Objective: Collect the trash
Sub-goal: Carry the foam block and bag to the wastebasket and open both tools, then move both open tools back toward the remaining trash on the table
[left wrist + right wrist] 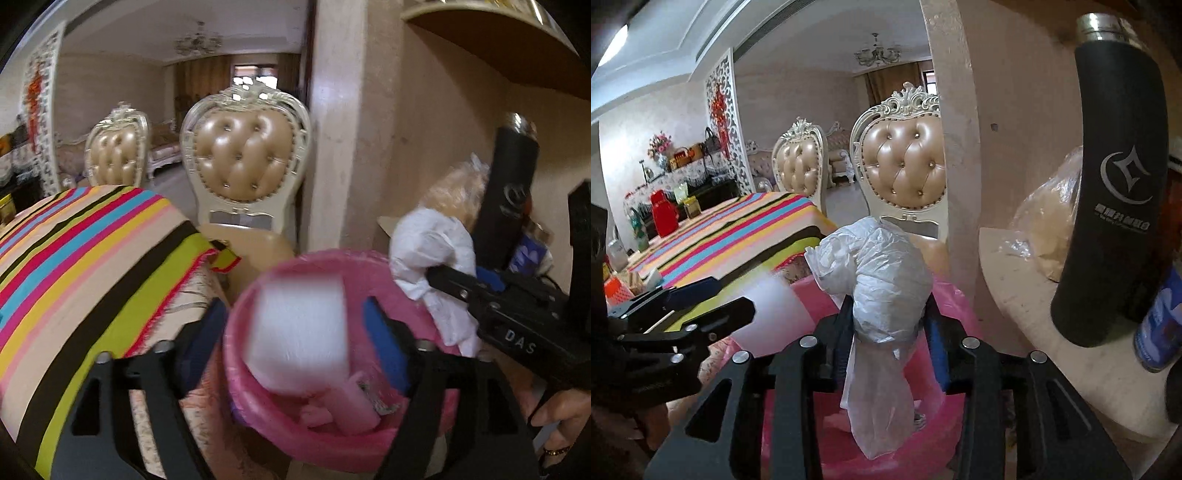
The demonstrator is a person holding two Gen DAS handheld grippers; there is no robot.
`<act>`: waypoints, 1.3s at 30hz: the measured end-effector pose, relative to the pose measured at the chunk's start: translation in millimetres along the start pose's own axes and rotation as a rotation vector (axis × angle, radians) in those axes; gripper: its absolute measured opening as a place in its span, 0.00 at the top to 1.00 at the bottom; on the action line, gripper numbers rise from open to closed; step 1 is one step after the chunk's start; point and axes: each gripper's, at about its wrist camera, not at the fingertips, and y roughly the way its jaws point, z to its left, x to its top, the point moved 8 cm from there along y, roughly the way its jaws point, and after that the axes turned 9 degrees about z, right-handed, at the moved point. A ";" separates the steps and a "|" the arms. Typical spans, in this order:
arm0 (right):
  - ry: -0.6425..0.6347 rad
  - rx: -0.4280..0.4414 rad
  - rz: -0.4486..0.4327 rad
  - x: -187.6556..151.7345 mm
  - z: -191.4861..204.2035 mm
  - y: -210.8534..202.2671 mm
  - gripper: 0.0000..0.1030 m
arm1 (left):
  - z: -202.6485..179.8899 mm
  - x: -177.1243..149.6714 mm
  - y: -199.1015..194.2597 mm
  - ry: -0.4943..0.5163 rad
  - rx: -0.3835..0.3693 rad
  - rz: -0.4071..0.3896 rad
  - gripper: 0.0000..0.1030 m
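A pink-lined trash bin (325,439) sits below both grippers; it also shows in the right wrist view (945,435). My left gripper (295,332) is open, its jaws wide apart. A blurred white cup-like piece (301,332) is between them, over the bin, not touching either pad; it also shows in the right wrist view (772,314). My right gripper (892,332) is shut on a crumpled white plastic bag (879,280), held over the bin. The bag also shows in the left wrist view (432,243), as does the right gripper (447,277).
A table with a striped cloth (85,258) is at the left, with two padded chairs (243,158) behind it. At the right a ledge (1027,314) holds a black flask (1115,184), a clear bag (1045,229) and a blue item (1160,321).
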 end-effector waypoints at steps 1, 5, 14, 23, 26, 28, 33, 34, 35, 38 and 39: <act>-0.002 -0.004 -0.003 0.4 1.5 -0.5 0.51 | 6.8 0.9 -4.7 -0.016 0.013 -0.009 0.19; -0.014 0.002 -0.031 4.6 11.7 -7.4 0.41 | 37.4 -0.1 -29.7 -0.044 0.077 -0.045 0.13; -0.091 0.043 -0.058 17.4 63.9 -18.1 0.40 | 119.1 -27.7 -109.9 -0.085 0.313 -0.101 0.05; -0.267 0.180 -0.018 2.7 182.9 -11.6 0.33 | 190.8 -74.8 -175.1 -0.179 0.462 -0.101 0.05; -0.331 0.222 -0.004 -6.9 223.5 -12.3 0.30 | 211.6 -90.8 -195.8 -0.198 0.511 -0.104 0.05; -0.373 0.248 0.019 -17.7 250.0 -8.6 0.30 | 225.9 -103.4 -206.9 -0.212 0.542 -0.090 0.05; -0.452 0.334 0.080 -45.1 314.1 1.3 0.27 | 271.5 -144.2 -244.6 -0.279 0.647 -0.052 0.05; -0.462 0.352 0.089 -49.0 324.5 2.7 0.27 | 284.3 -153.1 -254.8 -0.304 0.676 -0.045 0.05; -0.480 0.377 0.103 -54.1 339.7 4.7 0.27 | 292.1 -158.7 -261.5 -0.320 0.691 -0.042 0.04; -0.541 0.423 0.122 -64.8 382.0 9.3 0.27 | 328.9 -182.8 -289.7 -0.408 0.745 -0.031 0.05; -0.571 0.440 0.130 -69.1 400.0 11.7 0.27 | 342.0 -190.5 -297.6 -0.434 0.769 -0.020 0.05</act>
